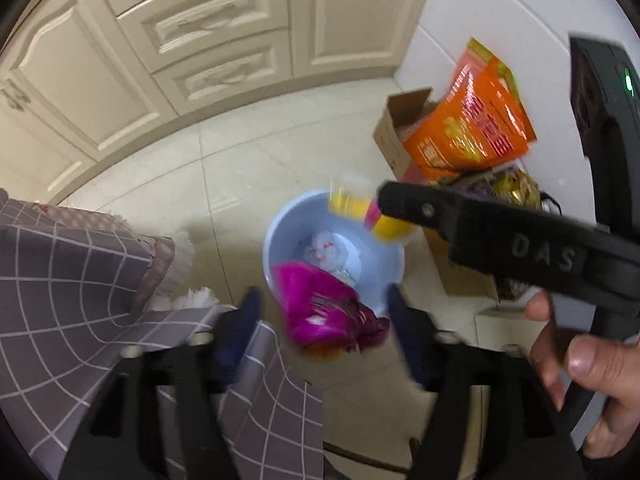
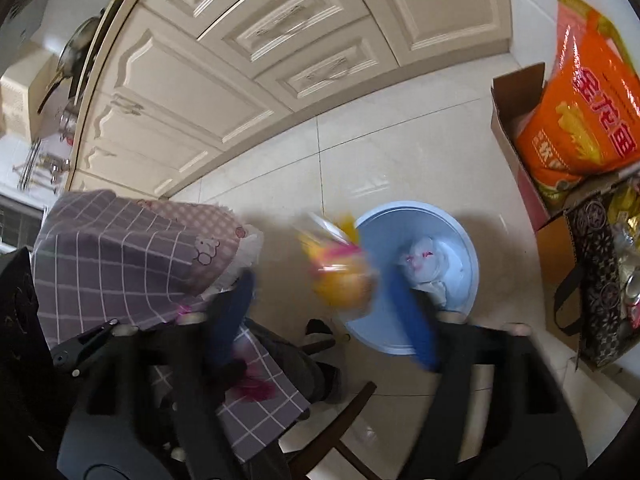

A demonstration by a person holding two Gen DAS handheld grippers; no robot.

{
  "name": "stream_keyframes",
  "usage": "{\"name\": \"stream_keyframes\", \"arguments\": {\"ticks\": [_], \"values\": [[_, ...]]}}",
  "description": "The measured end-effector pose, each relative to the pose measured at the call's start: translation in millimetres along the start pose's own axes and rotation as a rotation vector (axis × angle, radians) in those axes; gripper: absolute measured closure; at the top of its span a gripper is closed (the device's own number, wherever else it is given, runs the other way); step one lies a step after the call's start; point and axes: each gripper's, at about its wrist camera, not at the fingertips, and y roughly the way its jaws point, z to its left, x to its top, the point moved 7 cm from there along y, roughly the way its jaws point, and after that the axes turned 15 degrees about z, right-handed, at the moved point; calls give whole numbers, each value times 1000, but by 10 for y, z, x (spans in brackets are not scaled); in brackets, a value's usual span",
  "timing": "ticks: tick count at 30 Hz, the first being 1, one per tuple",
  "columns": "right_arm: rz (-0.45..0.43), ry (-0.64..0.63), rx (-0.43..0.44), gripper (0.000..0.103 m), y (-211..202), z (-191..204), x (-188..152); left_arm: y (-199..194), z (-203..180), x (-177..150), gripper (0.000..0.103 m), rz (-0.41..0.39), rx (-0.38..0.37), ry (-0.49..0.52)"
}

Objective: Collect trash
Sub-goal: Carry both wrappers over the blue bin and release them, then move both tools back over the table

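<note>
A light blue bin [image 1: 280, 236] stands on the tiled floor with a crumpled white bag [image 1: 328, 254] inside; it also shows in the right wrist view [image 2: 460, 236]. My left gripper [image 1: 324, 312] is open above the bin, and a magenta wrapper [image 1: 324, 312] hangs blurred between its blue fingers [image 1: 244, 320], apart from both. My right gripper [image 2: 320, 300] is open too. A yellow and pink wrapper [image 2: 340, 276] is blurred in mid-air between its fingers [image 2: 412, 320], at the bin's left rim. The same wrapper [image 1: 360, 208] shows in the left wrist view by the right gripper's tip.
A table edge with a grey checked cloth [image 1: 60, 280] lies left of the bin. Cream cabinets [image 1: 200, 40] line the back. A cardboard box with an orange bag [image 1: 472, 120] and a dark patterned bag [image 2: 600, 272] stand right of the bin. A chair leg [image 2: 344, 420] is below.
</note>
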Motion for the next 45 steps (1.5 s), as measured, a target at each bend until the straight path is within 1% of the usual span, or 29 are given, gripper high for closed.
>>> {"name": "stream_keyframes", "arguments": {"ticks": [1, 2, 3, 4, 6, 9, 11, 13, 14, 20, 24, 30, 36, 40, 45], "values": [[-7, 7, -3, 25, -5, -18, 5, -26, 20, 48, 23, -16, 15, -6], [-15, 14, -4, 20, -20, -36, 5, -61, 45, 37, 19, -27, 25, -9], [-26, 19, -6, 19, -47, -49, -4, -90, 55, 40, 18, -35, 35, -13], [-30, 21, -7, 19, -66, -58, -9, -126, 82, 39, 18, -45, 47, -23], [-48, 27, -14, 12, -132, -65, -34, -190, 116, 29, 17, -60, 57, -38], [-73, 36, -17, 6, -216, -49, -42, -308, 127, -20, 16, -89, 77, -44], [-88, 47, -28, 6, -282, -29, -48, -390, 114, -60, 14, -105, 97, -40], [-102, 44, -35, 6, -355, 17, -57, -483, 121, -129, 14, -118, 139, -34], [-107, 41, -37, 6, -378, 41, -63, -531, 117, -153, 13, -131, 143, -30], [-148, 17, -43, 6, -598, 268, -99, -944, 149, -288, 13, -216, 108, -41], [-188, -17, -38, 6, -790, 513, -137, -1225, 173, -371, 13, -280, 107, -43], [-261, -89, -20, 6, -1120, 968, -173, -1657, 287, -554, 13, -380, 101, -76], [-333, -150, -7, 6, -1378, 1433, -248, -2015, 519, -823, 13, -468, 118, -123], [-357, -202, 13, 6, -1463, 1752, -329, -2257, 723, -1000, 13, -528, 123, -165], [-375, -298, 42, 6, -1543, 2257, -443, -2506, 962, -1228, 13, -596, 148, -210]]}}
